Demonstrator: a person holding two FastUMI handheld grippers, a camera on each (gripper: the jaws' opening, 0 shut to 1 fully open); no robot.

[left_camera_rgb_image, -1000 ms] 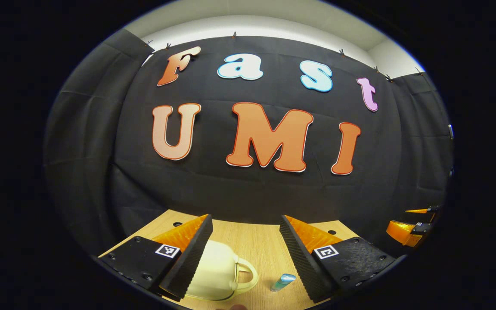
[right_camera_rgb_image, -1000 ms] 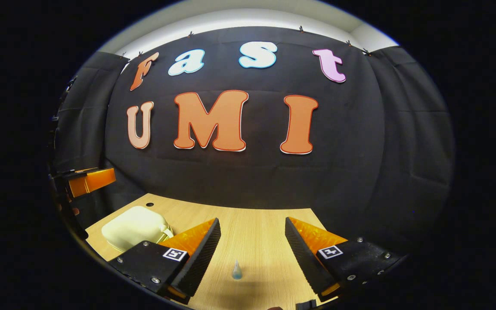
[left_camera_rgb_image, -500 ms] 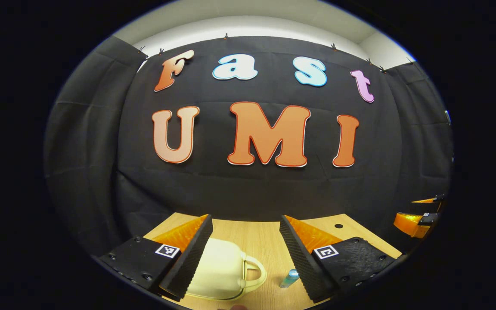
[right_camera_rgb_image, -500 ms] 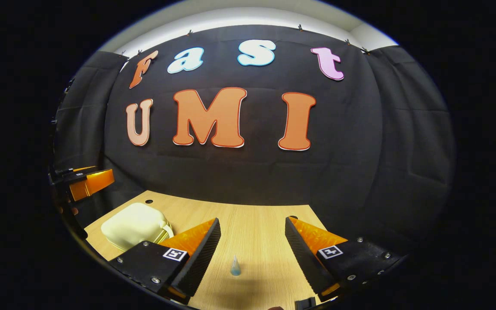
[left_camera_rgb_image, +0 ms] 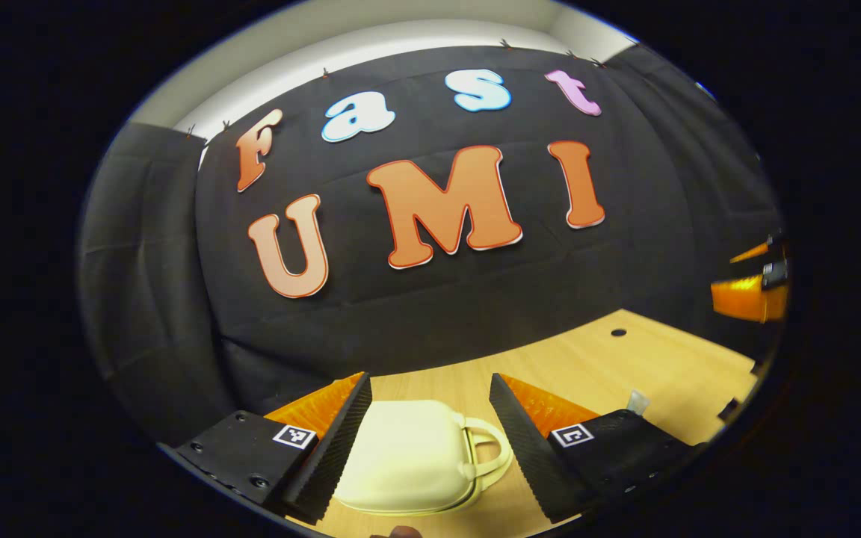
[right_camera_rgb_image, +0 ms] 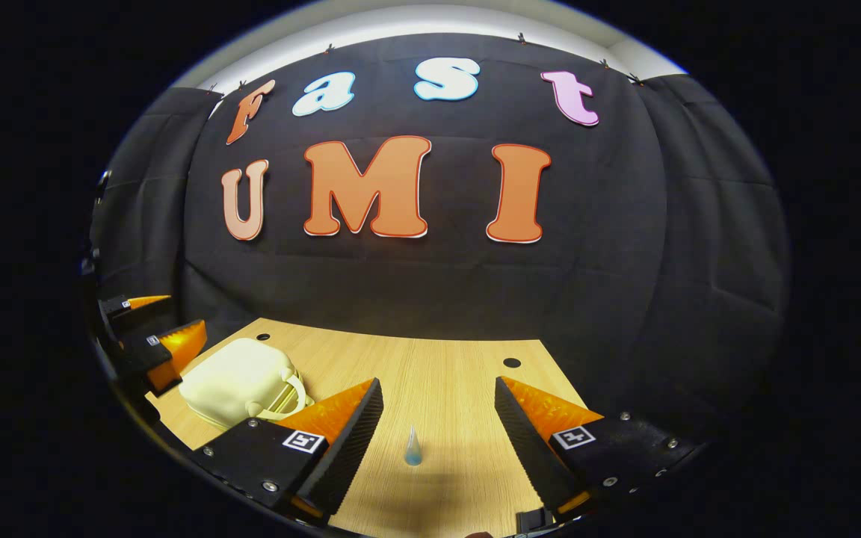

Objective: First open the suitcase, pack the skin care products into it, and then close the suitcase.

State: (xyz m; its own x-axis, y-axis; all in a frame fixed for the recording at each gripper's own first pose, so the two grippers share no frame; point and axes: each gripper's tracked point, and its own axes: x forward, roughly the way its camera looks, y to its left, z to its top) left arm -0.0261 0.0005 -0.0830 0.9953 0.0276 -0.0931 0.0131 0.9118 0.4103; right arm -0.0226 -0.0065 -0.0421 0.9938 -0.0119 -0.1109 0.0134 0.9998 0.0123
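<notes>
Hovering wide open, left claw (left_camera_rgb_image: 427, 448) frames the closed cream suitcase (left_camera_rgb_image: 408, 467) lying on the tabletop (left_camera_rgb_image: 587, 359) just ahead: probably light, rigid, smooth-shelled, so its handle (left_camera_rgb_image: 486, 452) looks the surest hold.

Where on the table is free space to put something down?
Bare wood lies between the suitcase and the tube, and behind the tube up to the wall. It is crowded at the suitcase, where the left gripper straddles it. The right gripper frames the tube.
</notes>
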